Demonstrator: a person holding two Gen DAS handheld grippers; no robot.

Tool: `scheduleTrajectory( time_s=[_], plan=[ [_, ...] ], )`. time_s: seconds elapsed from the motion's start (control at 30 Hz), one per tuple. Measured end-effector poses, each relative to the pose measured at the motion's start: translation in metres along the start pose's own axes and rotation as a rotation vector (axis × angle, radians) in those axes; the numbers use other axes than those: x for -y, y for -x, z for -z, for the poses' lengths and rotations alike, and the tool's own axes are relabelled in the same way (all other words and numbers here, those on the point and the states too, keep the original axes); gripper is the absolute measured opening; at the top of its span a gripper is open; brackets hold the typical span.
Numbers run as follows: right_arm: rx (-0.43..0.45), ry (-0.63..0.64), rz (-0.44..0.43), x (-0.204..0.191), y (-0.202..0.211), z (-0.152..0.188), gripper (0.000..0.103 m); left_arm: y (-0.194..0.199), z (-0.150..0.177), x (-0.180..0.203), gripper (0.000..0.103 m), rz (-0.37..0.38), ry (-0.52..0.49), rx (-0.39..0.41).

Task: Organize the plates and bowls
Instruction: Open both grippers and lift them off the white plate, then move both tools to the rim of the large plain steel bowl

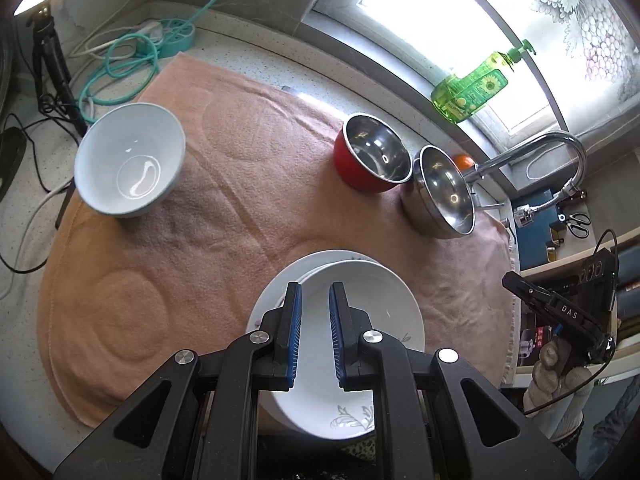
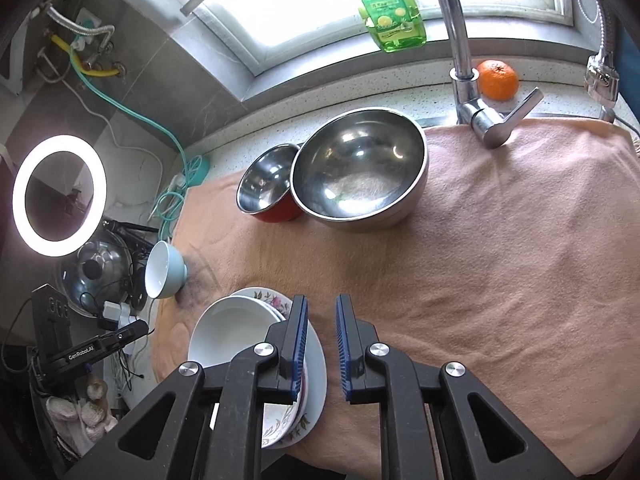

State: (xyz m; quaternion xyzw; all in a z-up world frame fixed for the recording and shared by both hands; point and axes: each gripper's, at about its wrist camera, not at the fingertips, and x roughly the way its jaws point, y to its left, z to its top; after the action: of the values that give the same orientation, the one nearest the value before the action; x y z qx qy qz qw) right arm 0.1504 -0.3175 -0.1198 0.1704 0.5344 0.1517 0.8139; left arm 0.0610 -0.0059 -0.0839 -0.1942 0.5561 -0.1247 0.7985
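Observation:
A stack of white plates (image 1: 372, 300) lies on the pink towel (image 1: 240, 200) near its front edge; it also shows in the right wrist view (image 2: 236, 320). My left gripper (image 1: 315, 300) is open and empty just above the stack. My right gripper (image 2: 321, 312) is open and empty, to the right of the stack over the towel. A light blue bowl (image 1: 130, 160) stands at the left, also in the right wrist view (image 2: 164, 270). A red bowl with a steel inside (image 1: 372, 156) and a steel bowl (image 1: 444, 192) stand side by side at the back; the right wrist view shows them too, the red bowl (image 2: 266, 192) and the steel bowl (image 2: 360, 168).
A tap (image 2: 468, 68) rises at the back right, with an orange (image 2: 498, 79) and a green soap bottle (image 2: 384, 4) on the sill. Cables and a teal power strip (image 1: 168, 38) lie at the back left. A ring light (image 2: 59, 196) and pot lid (image 2: 96, 272) stand left.

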Motion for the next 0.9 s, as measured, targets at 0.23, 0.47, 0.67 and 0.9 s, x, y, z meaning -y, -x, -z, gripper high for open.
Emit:
scheduleTrajectory(
  time_s=[0.23, 0.47, 0.67, 0.9],
  plan=[
    [0.035, -0.022, 0.027, 0.019, 0.003, -0.016, 0.019, -0.017, -0.018, 0.039, 0.012, 0.036, -0.067, 0.004],
    [0.065, -0.025, 0.042, 0.028, 0.005, -0.034, 0.019, -0.039, -0.033, 0.071, 0.012, 0.079, -0.096, -0.015],
    [0.083, -0.048, 0.031, 0.039, -0.002, -0.052, 0.027, -0.067, -0.050, 0.095, 0.012, 0.101, -0.111, -0.046],
    [0.082, -0.064, 0.050, 0.051, -0.020, -0.065, 0.027, -0.103, -0.064, 0.118, 0.012, 0.077, -0.131, -0.087]
  ],
)
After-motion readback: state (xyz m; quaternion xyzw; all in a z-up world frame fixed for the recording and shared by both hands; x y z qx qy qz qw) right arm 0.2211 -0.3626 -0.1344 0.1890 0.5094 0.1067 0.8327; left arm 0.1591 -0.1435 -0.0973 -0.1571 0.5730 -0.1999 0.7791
